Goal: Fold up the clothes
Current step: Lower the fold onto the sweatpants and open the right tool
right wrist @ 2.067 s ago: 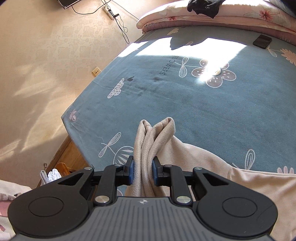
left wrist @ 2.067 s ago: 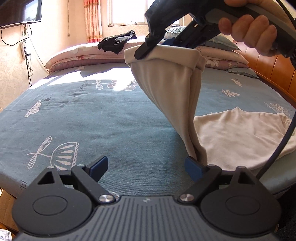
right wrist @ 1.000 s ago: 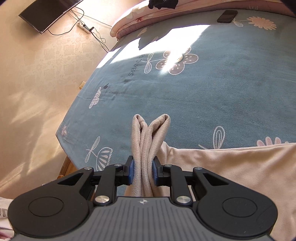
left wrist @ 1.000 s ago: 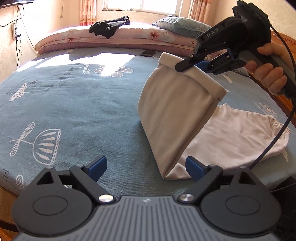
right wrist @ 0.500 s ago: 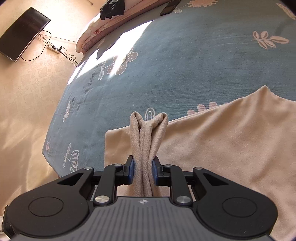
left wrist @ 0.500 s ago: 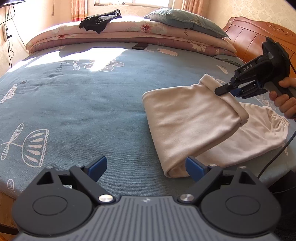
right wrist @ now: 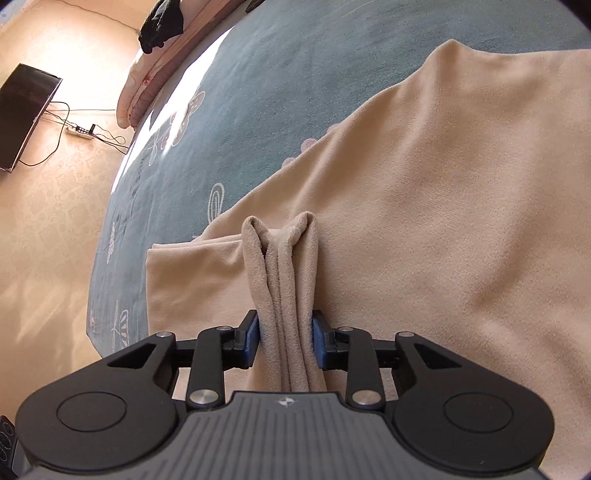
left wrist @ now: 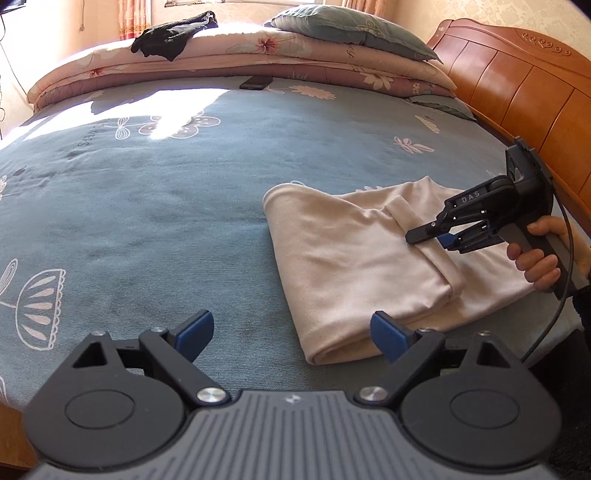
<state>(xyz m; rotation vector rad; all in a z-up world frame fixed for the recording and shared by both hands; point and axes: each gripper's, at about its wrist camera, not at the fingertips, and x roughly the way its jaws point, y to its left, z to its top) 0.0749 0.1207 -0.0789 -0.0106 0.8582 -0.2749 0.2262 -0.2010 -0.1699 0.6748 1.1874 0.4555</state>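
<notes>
Garment: beige top (left wrist: 354, 258) lies doubled over on the blue bedspread (left wrist: 166, 206), on the headboard (left wrist: 517, 92) side of the bed and close to the near edge.
Fold so far: one flap is laid across the body of the cloth, the crease facing away from the headboard; looks like a first fold is down, or nearly so.
Right gripper (right wrist: 285, 338): low over the cloth on the headboard side, bunched hem between its blue pads, jaws easing apart, the fabric hardly pinched any more!
Right hand (left wrist: 539, 254): wrapped round the handle, just in front of the headboard.
Left gripper (left wrist: 291, 334): jaws spread wide, nothing between them, hovering at the near edge, its right pad just over the folded corner.
Still to do: by my read, let go cleanly, square the edges, then fold at least once more for a compact bundle.
Elsewhere: dark garment (left wrist: 173, 33) waits on the quilt pile, well away from the headboard; it may be next.
</notes>
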